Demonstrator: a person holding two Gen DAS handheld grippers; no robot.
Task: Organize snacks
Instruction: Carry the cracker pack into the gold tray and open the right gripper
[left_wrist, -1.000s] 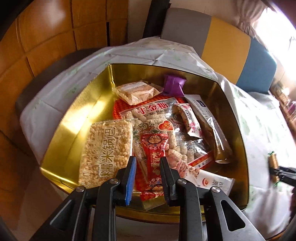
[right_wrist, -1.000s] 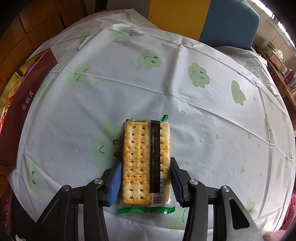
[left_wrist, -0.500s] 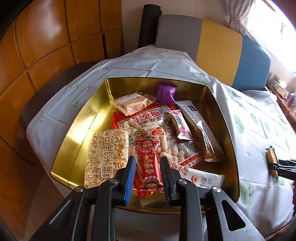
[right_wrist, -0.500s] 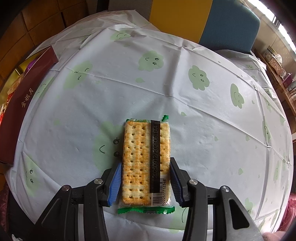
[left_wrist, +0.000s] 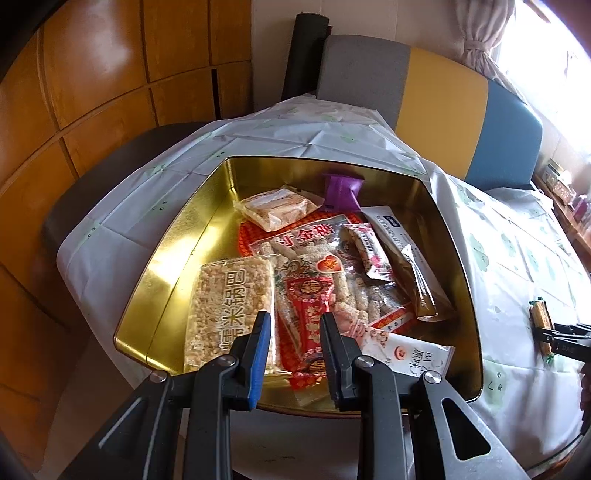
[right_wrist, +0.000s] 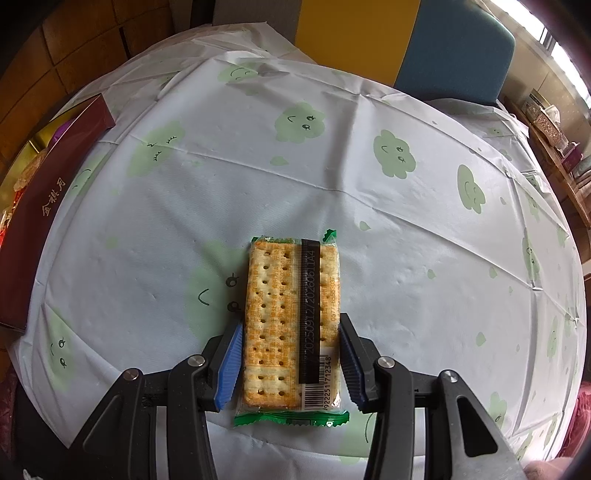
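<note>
Left wrist view: the left gripper (left_wrist: 293, 328) hangs over the near edge of a gold tin (left_wrist: 166, 266), jaws apart with nothing between them. Inside the tin lie a puffed-rice bar (left_wrist: 231, 306) at 8 o'clock, a red sweet packet (left_wrist: 310, 314) directly beyond the jaws, a clear bag of sesame sticks (left_wrist: 317, 251) in the middle, a wafer pack (left_wrist: 277, 206) at 11 o'clock, a purple wrapper (left_wrist: 341, 186) at 12 o'clock and a long brown sachet (left_wrist: 410, 266) at 2 o'clock. This view alone shows the tin's contents. At its 3 o'clock edge the right gripper (left_wrist: 541, 328) appears small, side-on, with the cracker pack (left_wrist: 538, 312).

Right wrist view: the right gripper (right_wrist: 291, 332) points down at the worktop (right_wrist: 406, 206), covered in a white cloth with green clouds. The cracker pack (right_wrist: 284, 321) lies flat on it, between the jaws, which sit at its long sides; whether the pads press on it I cannot tell. The tin shows here only as a dark red outer wall (right_wrist: 48, 214) at 9 o'clock.
</note>
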